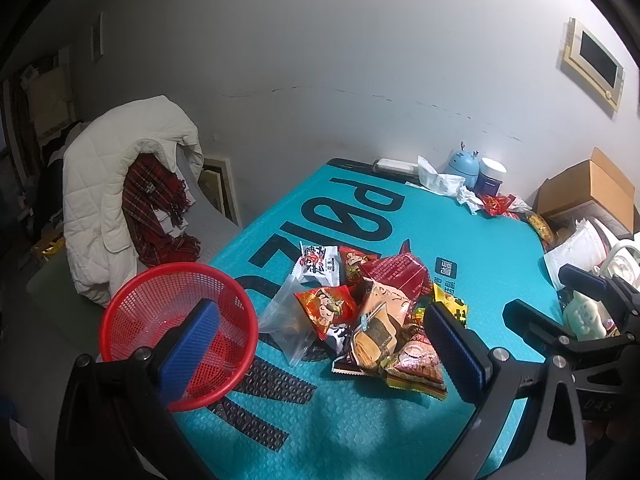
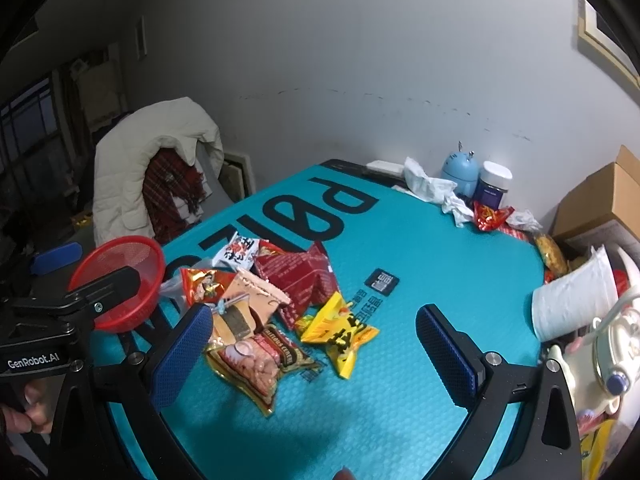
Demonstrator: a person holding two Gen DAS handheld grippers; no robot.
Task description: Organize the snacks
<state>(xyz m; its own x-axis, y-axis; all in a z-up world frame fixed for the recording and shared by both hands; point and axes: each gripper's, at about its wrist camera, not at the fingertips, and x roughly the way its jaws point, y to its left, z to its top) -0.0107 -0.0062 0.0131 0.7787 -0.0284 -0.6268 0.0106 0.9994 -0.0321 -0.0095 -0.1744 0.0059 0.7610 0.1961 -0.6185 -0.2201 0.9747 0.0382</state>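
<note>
Teal table (image 1: 400,420), snack pile (image 1: 372,312) between wide left tongs (image 1: 320,344), right tongs (image 2: 316,352) wide

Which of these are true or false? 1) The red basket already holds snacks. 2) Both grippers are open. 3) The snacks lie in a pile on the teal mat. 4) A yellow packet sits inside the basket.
1) False: the red basket holds no snacks.
2) True: left gripper and right gripper are open and hold nothing.
3) True: the snack pile lies on the teal mat.
4) False: the yellow packet lies on the mat at the pile's edge.
</note>
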